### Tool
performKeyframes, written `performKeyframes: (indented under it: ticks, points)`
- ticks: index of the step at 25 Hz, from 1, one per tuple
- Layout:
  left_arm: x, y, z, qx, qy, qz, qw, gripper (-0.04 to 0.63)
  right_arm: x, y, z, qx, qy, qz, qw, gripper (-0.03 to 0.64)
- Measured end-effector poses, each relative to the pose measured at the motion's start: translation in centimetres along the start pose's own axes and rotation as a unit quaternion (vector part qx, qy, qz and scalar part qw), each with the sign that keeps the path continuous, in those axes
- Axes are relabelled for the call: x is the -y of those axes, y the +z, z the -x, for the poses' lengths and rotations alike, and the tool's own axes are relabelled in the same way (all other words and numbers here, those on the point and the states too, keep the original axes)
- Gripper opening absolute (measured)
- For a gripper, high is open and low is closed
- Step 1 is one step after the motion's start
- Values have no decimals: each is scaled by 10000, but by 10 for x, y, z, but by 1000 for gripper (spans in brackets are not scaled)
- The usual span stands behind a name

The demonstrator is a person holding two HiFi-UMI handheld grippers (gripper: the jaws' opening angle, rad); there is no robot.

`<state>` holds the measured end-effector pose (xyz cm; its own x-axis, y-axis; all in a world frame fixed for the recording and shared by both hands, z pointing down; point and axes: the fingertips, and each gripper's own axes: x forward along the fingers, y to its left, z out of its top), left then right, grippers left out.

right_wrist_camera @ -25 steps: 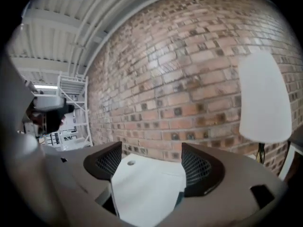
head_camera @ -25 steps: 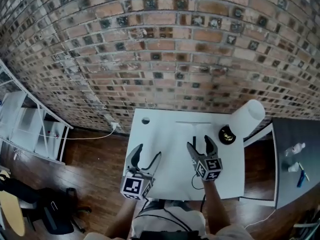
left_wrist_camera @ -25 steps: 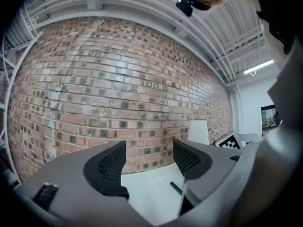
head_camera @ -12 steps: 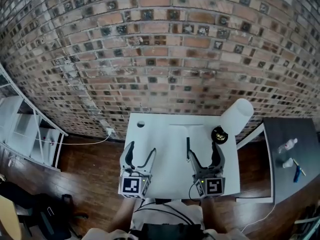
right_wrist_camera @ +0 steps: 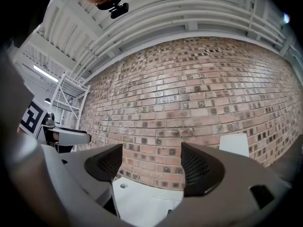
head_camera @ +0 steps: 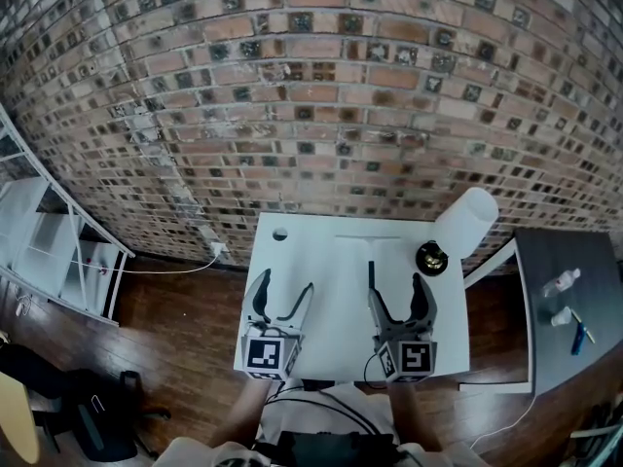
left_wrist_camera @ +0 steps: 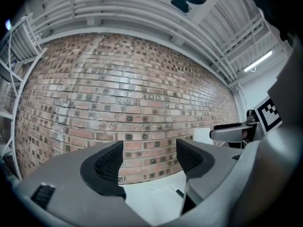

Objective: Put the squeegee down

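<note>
My left gripper [head_camera: 283, 298] is held over the near left part of the counter [head_camera: 336, 314], jaws apart, nothing between them. My right gripper [head_camera: 397, 298] is over the near right part, jaws likewise apart and empty. The squeegee [head_camera: 370, 269] lies flat at counter centre. A lamp [head_camera: 465, 222] occupies the counter's far right corner.

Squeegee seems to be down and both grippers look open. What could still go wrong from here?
The right gripper is open, with one of its fingers close beside the squeegee; a sideways move might nudge it askew. The black round object near that gripper could get bumped.
</note>
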<state>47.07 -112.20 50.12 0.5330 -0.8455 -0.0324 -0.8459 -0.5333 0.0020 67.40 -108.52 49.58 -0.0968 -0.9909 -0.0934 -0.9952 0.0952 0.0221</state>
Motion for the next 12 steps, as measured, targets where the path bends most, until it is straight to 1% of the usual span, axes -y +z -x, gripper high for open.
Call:
performKeyframes:
  ticks: [4,7,9,12]
  points:
    - [-1,2,5,9,-39,48,10000,347,-1,-4,4,-77,-9,-66,9999,411]
    - [-8,-6,11,-47,-15,-45,10000,347,-6,-8,6,-181,11,-202,9996,411]
    - [-12,-15,14,-141,18,-150,9998,346,-7,-9,7,-190,39,-177,9997,411]
    - [-6,-10,15,-141,-64,-96,9998,345,-7,-13,10,-240,34,-165,9996,411]
